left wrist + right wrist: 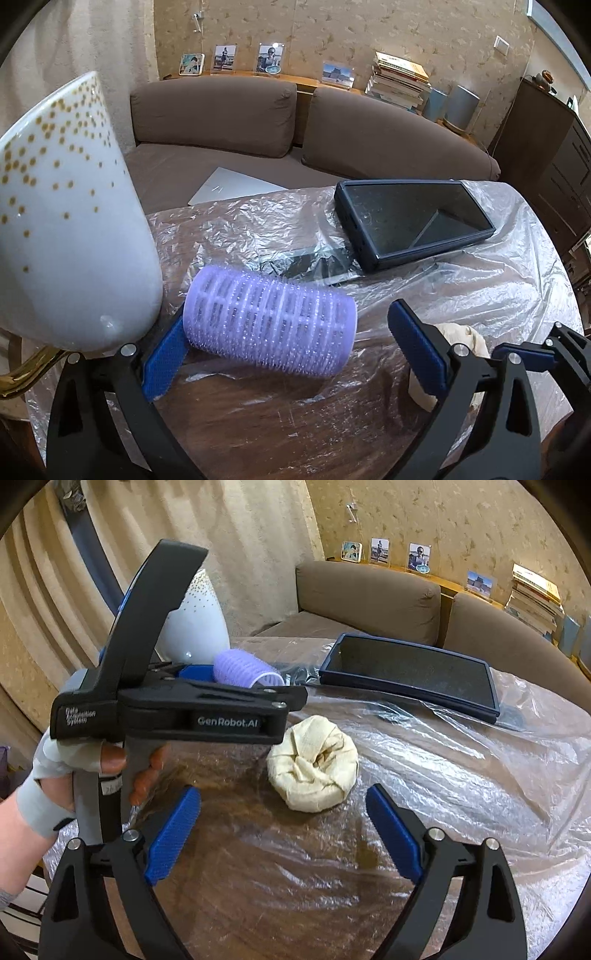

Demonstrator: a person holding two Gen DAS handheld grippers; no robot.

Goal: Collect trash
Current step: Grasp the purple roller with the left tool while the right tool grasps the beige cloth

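Your left claw (284,350) is released: its blue pads (162,360) stand wide apart, and the purple curler (269,321) lies on its side between them. The curler sits close against the left pad, but whether they touch you cannot tell; the right pad stands clear of it. Your right claw (282,834) is released too, with bare tabletop between its pads and nothing gripped. Just ahead of its tips rests the cream wad (313,763), a crumpled ball lying on the plastic sheet (480,775), apart from both pads. In the left wrist view that same wad (461,336) peeks out behind the right finger.

Your left hand (55,775), in a grey fingerless glove, holds the left gripper's handle, and that gripper's black body crosses the right wrist view above the wad.

Beyond the curler, a white vase (70,221) with gold dots stands on the table (258,904) at the left edge, near the curler. Farther back a dark blue tray (413,221) lies flat on the sheet, well apart from both claws, with something dark under the plastic beside it. Behind the table a brown sofa (221,118) carries a closed laptop (229,184), and a shelf behind it holds photos (269,59) and stacked books (399,81).
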